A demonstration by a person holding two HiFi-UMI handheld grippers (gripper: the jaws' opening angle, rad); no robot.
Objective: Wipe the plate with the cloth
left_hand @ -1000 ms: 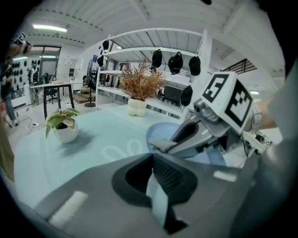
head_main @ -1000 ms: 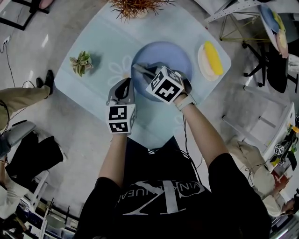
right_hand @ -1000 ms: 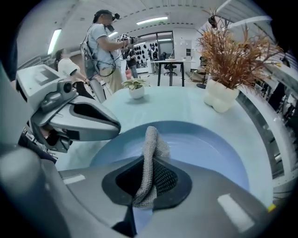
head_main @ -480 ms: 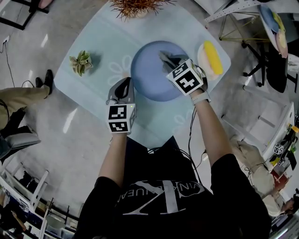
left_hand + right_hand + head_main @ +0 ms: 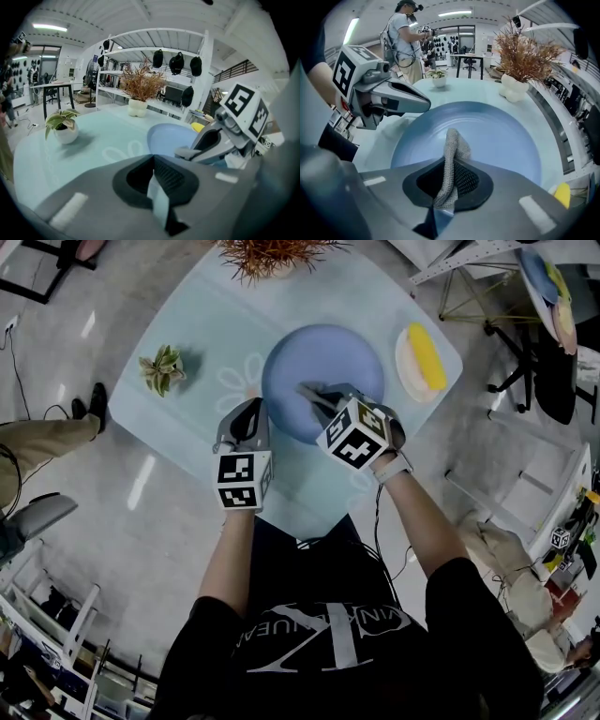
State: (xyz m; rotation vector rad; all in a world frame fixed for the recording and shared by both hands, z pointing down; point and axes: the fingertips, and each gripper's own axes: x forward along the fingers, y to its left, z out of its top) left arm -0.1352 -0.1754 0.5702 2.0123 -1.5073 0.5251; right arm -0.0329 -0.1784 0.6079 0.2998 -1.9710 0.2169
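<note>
The round blue plate (image 5: 323,362) lies in the middle of the pale blue table (image 5: 206,324). My right gripper (image 5: 317,396) is over the plate's near half, shut on a grey knitted cloth (image 5: 451,151). The cloth's free end rests on the plate (image 5: 497,126) just ahead of the jaws. My left gripper (image 5: 249,416) sits low by the plate's near-left rim, its jaws shut with nothing between them. In the left gripper view (image 5: 154,180) the plate (image 5: 171,137) lies just beyond the jaws, and the right gripper (image 5: 185,153) reaches in from the right.
A small potted plant (image 5: 162,367) stands at the table's left and a dried plant in a white pot (image 5: 272,254) at its far edge. A white dish with something yellow (image 5: 422,357) sits right of the plate. A person (image 5: 405,28) stands beyond the table.
My right gripper swept the cloth from the plate's near-left part to its far right, then back to the near middle. The left gripper stayed put.
</note>
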